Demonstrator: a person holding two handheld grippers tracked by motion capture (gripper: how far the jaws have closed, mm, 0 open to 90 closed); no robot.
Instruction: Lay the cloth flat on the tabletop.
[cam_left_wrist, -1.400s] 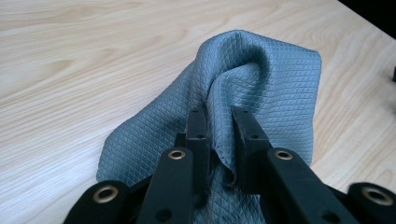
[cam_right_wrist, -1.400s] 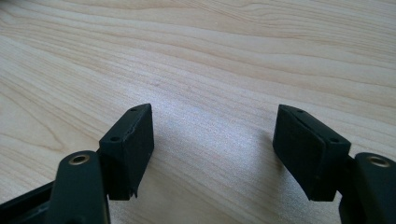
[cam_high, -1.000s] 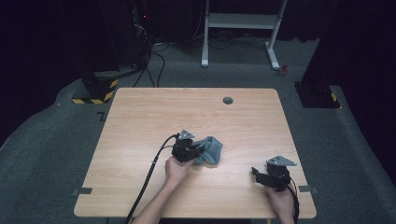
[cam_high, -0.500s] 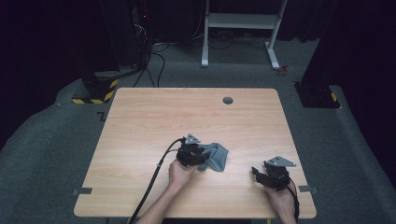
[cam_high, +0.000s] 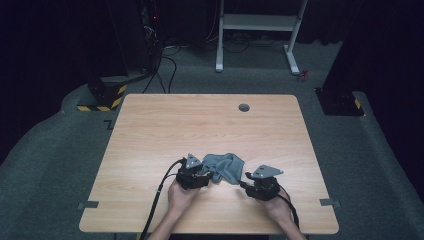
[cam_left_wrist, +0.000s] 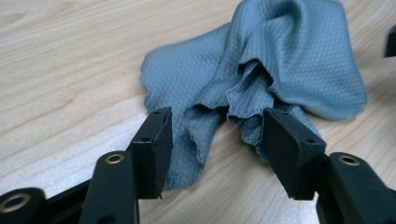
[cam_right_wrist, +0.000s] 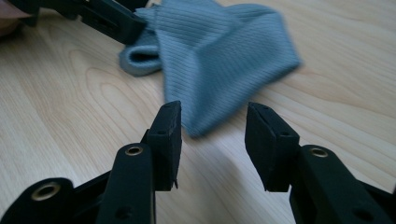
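Observation:
A crumpled grey-blue cloth lies on the wooden table, near the front. My left gripper is at the cloth's left edge. In the left gripper view it is open, and the near folds of the cloth lie between its jaws. My right gripper sits just right of the cloth, pointing left. In the right gripper view it is open, with the cloth's corner just ahead of the jaw tips. The left gripper's jaw shows at the far side.
A round dark grommet sits near the table's far edge. Beyond the table are a white desk frame and cables on the dark floor. Each gripper trails a black cable off the front edge.
The left gripper and the cloth have shifted toward the front edge. The right gripper has moved left, up to the cloth's right side.

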